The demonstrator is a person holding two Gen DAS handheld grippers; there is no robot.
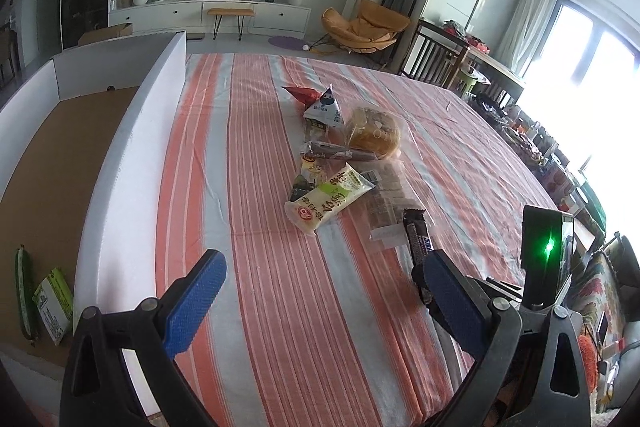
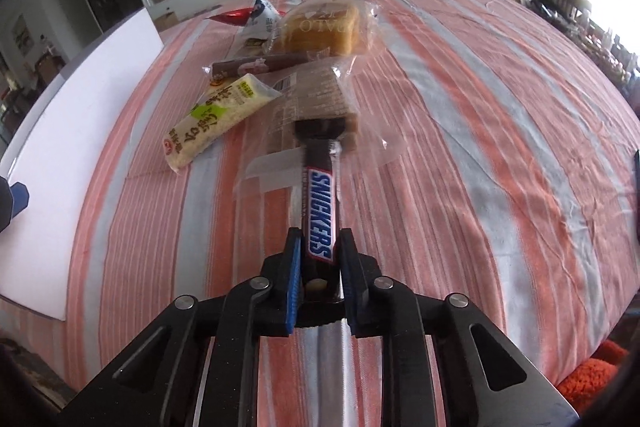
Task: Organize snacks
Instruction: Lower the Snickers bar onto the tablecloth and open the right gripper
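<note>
Snacks crowd the cloth; box holds two packets (right gripper fingers pinching Snickers, left gripper spread).

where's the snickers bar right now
In the right wrist view the snickers bar is clamped between the right gripper fingers, over the striped tablecloth, just short of the clear-wrapped snack.

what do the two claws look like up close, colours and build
Both are alike: the left claw and right claw have black plastic linkage arms with silver round pivot pins and triangular cut-outs, ending in flat blue pads with a fine knurled texture. No sleeves or cables show.
</note>
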